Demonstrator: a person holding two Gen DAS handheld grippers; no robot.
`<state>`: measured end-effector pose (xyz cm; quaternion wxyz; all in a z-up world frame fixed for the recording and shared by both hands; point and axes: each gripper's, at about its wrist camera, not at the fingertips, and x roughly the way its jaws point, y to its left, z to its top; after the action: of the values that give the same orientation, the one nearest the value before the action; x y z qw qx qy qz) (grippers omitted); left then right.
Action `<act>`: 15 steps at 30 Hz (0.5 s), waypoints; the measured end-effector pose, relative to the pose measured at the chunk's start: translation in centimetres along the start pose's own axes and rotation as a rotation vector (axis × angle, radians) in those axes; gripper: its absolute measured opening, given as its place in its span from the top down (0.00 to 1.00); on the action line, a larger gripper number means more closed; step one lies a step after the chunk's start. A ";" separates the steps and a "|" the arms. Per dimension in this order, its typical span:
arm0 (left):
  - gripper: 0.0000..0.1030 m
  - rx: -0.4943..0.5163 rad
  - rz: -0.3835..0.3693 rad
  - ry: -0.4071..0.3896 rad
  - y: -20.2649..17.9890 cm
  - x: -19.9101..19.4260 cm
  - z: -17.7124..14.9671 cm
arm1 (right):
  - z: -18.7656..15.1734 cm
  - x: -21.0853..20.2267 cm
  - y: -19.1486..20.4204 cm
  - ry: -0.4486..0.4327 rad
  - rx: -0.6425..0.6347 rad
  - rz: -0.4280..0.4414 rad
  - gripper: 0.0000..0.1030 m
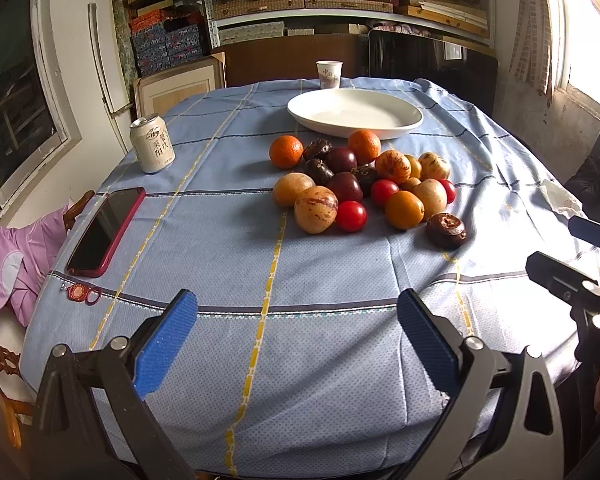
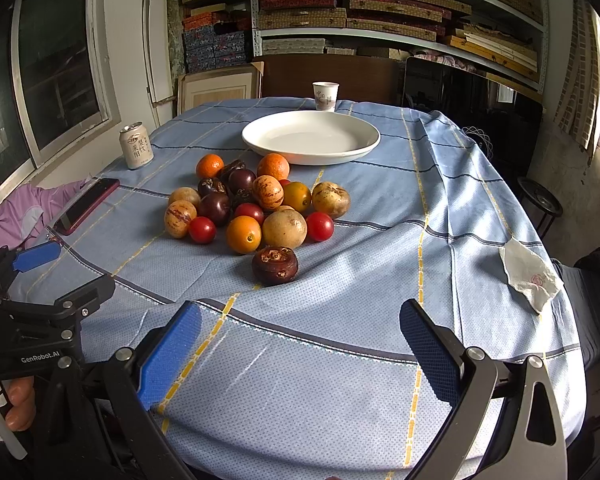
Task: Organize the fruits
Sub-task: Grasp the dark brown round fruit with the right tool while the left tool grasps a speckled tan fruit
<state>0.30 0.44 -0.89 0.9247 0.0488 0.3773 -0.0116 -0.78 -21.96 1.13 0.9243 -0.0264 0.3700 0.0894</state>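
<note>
A pile of fruit (image 1: 360, 184) lies mid-table on the blue cloth: oranges, yellow-brown striped fruits, dark purple ones and red cherry tomatoes. It also shows in the right wrist view (image 2: 256, 208). A dark brown fruit (image 1: 446, 230) (image 2: 275, 265) sits apart at the near edge of the pile. An empty white plate (image 1: 356, 112) (image 2: 312, 136) stands just behind the pile. My left gripper (image 1: 298, 336) is open and empty, near the table's front edge. My right gripper (image 2: 300, 344) is open and empty, short of the dark brown fruit.
A drink can (image 1: 153, 143) and a red-cased phone (image 1: 106, 230) lie at the left. A paper cup (image 1: 329, 74) stands behind the plate. A crumpled tissue (image 2: 530, 274) lies at the right edge. A small red keyring (image 1: 82, 293) lies near the phone.
</note>
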 end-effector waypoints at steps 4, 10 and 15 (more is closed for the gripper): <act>0.05 0.001 -0.001 0.001 0.2 0.1 -0.2 | 0.2 0.0 0.1 -0.005 -0.002 0.002 0.03; 0.05 -0.033 -0.016 -0.016 1.1 0.6 -0.2 | -0.7 0.6 -0.2 -0.066 0.016 0.117 0.03; 0.05 -0.055 -0.034 0.017 2.9 2.6 0.0 | -0.3 3.6 -0.3 -0.020 -0.011 0.148 0.03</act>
<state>2.33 3.32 -2.43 0.9222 0.0169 0.3861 -0.0163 1.66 -21.78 -1.60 0.9188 -0.0033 0.3611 0.1597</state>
